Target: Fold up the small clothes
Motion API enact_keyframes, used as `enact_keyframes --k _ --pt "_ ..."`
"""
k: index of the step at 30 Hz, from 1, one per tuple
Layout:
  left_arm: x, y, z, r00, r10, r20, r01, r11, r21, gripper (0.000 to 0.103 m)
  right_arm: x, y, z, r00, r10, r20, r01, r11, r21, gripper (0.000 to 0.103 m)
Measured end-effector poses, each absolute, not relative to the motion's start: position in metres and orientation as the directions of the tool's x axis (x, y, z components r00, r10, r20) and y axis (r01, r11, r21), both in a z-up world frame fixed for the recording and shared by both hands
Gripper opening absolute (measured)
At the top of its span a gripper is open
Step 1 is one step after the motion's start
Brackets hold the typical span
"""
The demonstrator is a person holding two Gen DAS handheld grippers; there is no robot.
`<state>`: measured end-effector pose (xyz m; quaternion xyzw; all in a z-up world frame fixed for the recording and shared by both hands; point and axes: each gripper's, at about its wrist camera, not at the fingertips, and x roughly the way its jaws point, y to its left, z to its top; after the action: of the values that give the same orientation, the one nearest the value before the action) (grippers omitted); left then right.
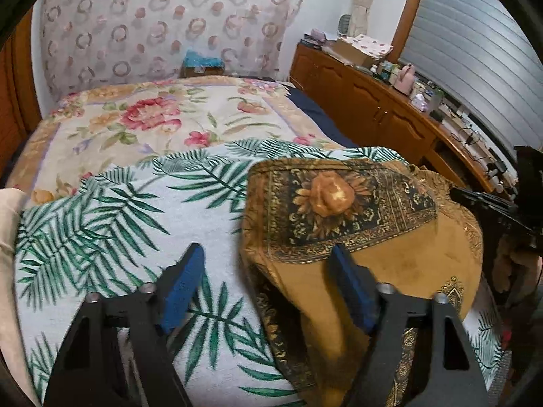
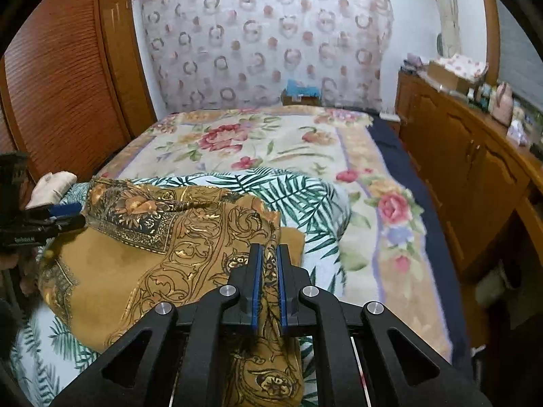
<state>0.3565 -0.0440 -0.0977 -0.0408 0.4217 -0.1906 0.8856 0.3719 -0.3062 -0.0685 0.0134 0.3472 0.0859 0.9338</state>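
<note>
Bed (image 2: 356, 156) under floral blanket, palm-leaf towel (image 1: 129, 210) spread on top; wooden cabinets (image 1: 366, 101) along wall, cardboard box (image 1: 349, 51) with cloth. Mustard patterned garment (image 1: 390, 264) on towel. Right tongs (image 2: 269, 254) pinched narrow on garment fold. Left tongs (image 1: 268, 257) wide, straddling garment edge.

Sideboard clutter (image 1: 420, 88) too small to identify; cloth (image 2: 268, 380) cut off by bottom edge
</note>
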Motion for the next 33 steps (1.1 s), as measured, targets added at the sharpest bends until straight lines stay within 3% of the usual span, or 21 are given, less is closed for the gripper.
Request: enact_keyframes --k 2,4,14,17,19,22,23,24,25,28,33 --pt "0.359 -0.046 -0.101 0.553 -0.390 -0.736 0.305 0.917 -0.257 0.059 0.377 -0.306 -0.066 0.741 0.149 -0.655 -0.134 0.988 0.073 0.031" --pt "0.361 -0.045 -0.103 0.534 -0.410 -0.740 0.301 0.909 -0.287 0.056 0.382 -0.303 -0.063 0.723 0.178 -0.668 -0.151 0.984 0.099 0.063" --pt "0.347 -0.050 -0.104 0.536 -0.404 -0.741 0.302 0.912 -0.278 0.059 0.396 -0.294 -0.070 0.654 0.194 -0.731 -0.189 0.978 0.091 0.069" --pt "0.344 -0.053 -0.105 0.544 -0.393 -0.742 0.307 0.916 -0.260 0.059 0.393 -0.290 -0.066 0.678 0.129 -0.723 -0.160 0.987 0.026 0.078" --pt "0.345 -0.054 -0.105 0.542 -0.393 -0.743 0.311 0.915 -0.257 0.056 0.393 -0.289 -0.068 0.669 0.147 -0.729 -0.162 0.986 0.050 0.078" --pt "0.348 -0.054 -0.106 0.521 -0.429 -0.738 0.327 0.899 -0.292 0.033 0.394 -0.291 -0.069 0.668 0.174 -0.724 -0.168 0.982 0.080 0.077" --pt "0.349 -0.054 -0.106 0.512 -0.442 -0.737 0.331 0.893 -0.305 0.022 0.394 -0.290 -0.069 0.667 0.181 -0.723 -0.177 0.981 0.082 0.074" --pt "0.349 -0.054 -0.106 0.502 -0.466 -0.729 0.335 0.882 -0.333 0.015 0.393 -0.289 -0.069 0.662 0.205 -0.721 -0.198 0.976 0.095 0.062" --pt "0.349 -0.053 -0.105 0.503 -0.477 -0.720 0.333 0.876 -0.348 0.013 0.392 -0.287 -0.068 0.650 0.236 -0.723 -0.226 0.968 0.113 0.044" --pt "0.342 -0.055 -0.095 0.524 -0.498 -0.691 0.353 0.865 -0.356 0.009 0.388 -0.282 -0.067 0.628 0.251 -0.736 -0.258 0.960 0.107 0.025" --pt "0.321 -0.045 -0.067 0.569 -0.545 -0.616 0.388 0.838 -0.384 0.008 0.367 -0.281 -0.045 0.678 0.249 -0.691 -0.263 0.961 0.087 0.017"
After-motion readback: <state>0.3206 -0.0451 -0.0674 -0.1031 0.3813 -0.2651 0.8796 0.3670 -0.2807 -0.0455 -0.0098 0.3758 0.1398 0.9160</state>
